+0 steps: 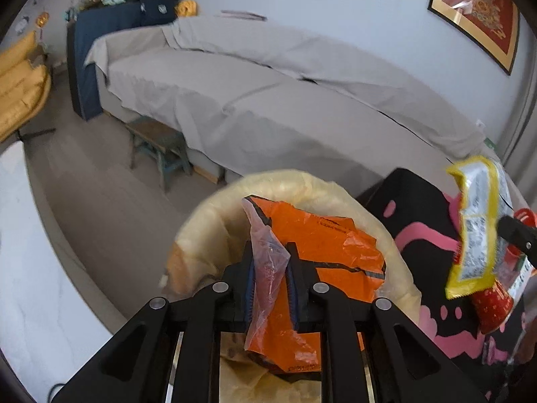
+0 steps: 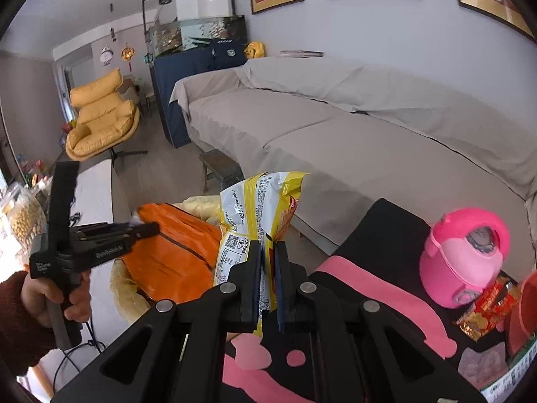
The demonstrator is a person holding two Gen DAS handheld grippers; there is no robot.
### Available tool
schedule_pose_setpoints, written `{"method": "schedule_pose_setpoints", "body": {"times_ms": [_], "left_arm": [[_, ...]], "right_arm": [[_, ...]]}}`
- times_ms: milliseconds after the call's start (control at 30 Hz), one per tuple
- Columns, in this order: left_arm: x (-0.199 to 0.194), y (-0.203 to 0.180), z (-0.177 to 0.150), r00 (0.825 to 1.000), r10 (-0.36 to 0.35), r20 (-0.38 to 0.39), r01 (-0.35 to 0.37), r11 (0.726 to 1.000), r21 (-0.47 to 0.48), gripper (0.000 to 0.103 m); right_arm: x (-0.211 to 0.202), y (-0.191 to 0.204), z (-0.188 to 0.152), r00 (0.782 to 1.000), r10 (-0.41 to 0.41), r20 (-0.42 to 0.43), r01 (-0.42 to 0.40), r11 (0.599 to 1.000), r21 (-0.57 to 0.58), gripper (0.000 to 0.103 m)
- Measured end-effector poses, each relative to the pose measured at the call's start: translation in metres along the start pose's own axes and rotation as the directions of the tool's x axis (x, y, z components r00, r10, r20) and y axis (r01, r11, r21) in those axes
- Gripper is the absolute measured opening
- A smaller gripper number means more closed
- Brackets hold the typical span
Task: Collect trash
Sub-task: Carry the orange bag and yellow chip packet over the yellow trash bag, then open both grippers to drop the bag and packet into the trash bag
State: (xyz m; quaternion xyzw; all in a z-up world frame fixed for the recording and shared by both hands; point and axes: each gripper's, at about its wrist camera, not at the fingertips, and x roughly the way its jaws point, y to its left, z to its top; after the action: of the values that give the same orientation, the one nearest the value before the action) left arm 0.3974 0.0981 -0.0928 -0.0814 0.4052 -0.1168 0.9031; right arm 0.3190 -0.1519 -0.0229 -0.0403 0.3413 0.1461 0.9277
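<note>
An orange plastic wrapper [image 1: 329,245] stands up between the jaws of my left gripper [image 1: 270,248], which is shut on its crumpled clear edge. It hangs right over a bin with a yellowish liner [image 1: 214,215]. My right gripper [image 2: 267,245] is shut on a yellow and white snack wrapper [image 2: 248,208], held just right of the bin. The right wrist view shows the left gripper [image 2: 147,228] from the side in a person's hand [image 2: 67,299], with the orange wrapper [image 2: 178,248] above the bin liner [image 2: 126,288]. The yellow wrapper [image 1: 476,231] also shows at the right of the left wrist view.
A table with a black and pink cloth [image 2: 369,288] stands right of the bin, carrying a pink toy pot [image 2: 466,262] and red packets [image 2: 486,309]. Behind lies a sofa under a grey cover [image 1: 268,100], with a small stool [image 1: 157,141] before it. A white tabletop [image 1: 27,252] sits left.
</note>
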Motion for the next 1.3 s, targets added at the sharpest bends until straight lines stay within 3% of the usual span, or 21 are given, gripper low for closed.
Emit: {"method": "schedule_pose_setpoints", "body": {"times_ms": [100, 233, 333, 433, 533, 633, 767, 833, 967, 1067, 1233, 1300], "left_arm": [[-0.001, 0.001, -0.004, 0.999, -0.033, -0.008, 0.033, 0.999, 0.006, 0.035], [-0.019, 0.012, -0.006, 0.997, -0.075, 0.001, 0.075, 0.997, -0.029, 0.043], [-0.038, 0.027, -0.005, 0.998, -0.051, 0.037, 0.054, 0.996, -0.073, 0.044], [-0.058, 0.044, -0.005, 0.995, 0.031, 0.093, -0.019, 0.992, -0.128, 0.044], [-0.075, 0.06, -0.007, 0.984, 0.089, 0.153, -0.061, 0.982, -0.177, 0.044], [-0.088, 0.076, -0.011, 0.98, 0.091, 0.177, -0.048, 0.972, -0.23, 0.044], [-0.095, 0.091, -0.017, 0.978, 0.095, 0.186, -0.044, 0.964, -0.261, 0.044], [-0.096, 0.094, -0.02, 0.978, 0.099, 0.182, -0.049, 0.964, -0.262, 0.044], [-0.094, 0.097, -0.024, 0.982, 0.087, 0.169, -0.037, 0.961, -0.276, 0.044], [-0.094, 0.096, -0.025, 0.983, 0.077, 0.169, -0.026, 0.958, -0.284, 0.044], [-0.1, 0.086, -0.023, 0.981, 0.076, 0.181, -0.025, 0.963, -0.268, 0.044], [-0.105, 0.079, -0.023, 0.979, 0.082, 0.189, -0.031, 0.965, -0.26, 0.044]], "right_arm": [[0.013, 0.01, 0.004, 1.0, 0.008, -0.014, -0.008, 0.999, -0.038, 0.007], [0.03, 0.027, 0.009, 0.999, 0.034, -0.038, -0.037, 0.997, -0.073, 0.007], [0.051, 0.049, 0.014, 0.995, 0.059, -0.076, -0.069, 0.988, -0.138, 0.007], [0.08, 0.072, 0.015, 0.985, 0.077, -0.156, -0.107, 0.975, -0.196, 0.007], [0.125, 0.096, 0.011, 0.955, 0.076, -0.288, -0.15, 0.958, -0.246, 0.007], [0.173, 0.111, -0.004, 0.887, 0.096, -0.451, -0.221, 0.947, -0.232, 0.007], [0.206, 0.115, -0.021, 0.816, 0.11, -0.567, -0.254, 0.95, -0.18, 0.007], [0.212, 0.112, -0.027, 0.798, 0.109, -0.592, -0.253, 0.953, -0.165, 0.007], [0.207, 0.102, -0.034, 0.783, 0.096, -0.614, -0.237, 0.959, -0.152, 0.009], [0.192, 0.088, -0.032, 0.796, 0.143, -0.588, -0.234, 0.969, -0.083, 0.011], [0.144, 0.059, -0.018, 0.871, 0.177, -0.458, -0.216, 0.976, -0.033, 0.016], [0.123, 0.053, -0.013, 0.892, 0.191, -0.411, -0.217, 0.976, -0.019, 0.019]]}}
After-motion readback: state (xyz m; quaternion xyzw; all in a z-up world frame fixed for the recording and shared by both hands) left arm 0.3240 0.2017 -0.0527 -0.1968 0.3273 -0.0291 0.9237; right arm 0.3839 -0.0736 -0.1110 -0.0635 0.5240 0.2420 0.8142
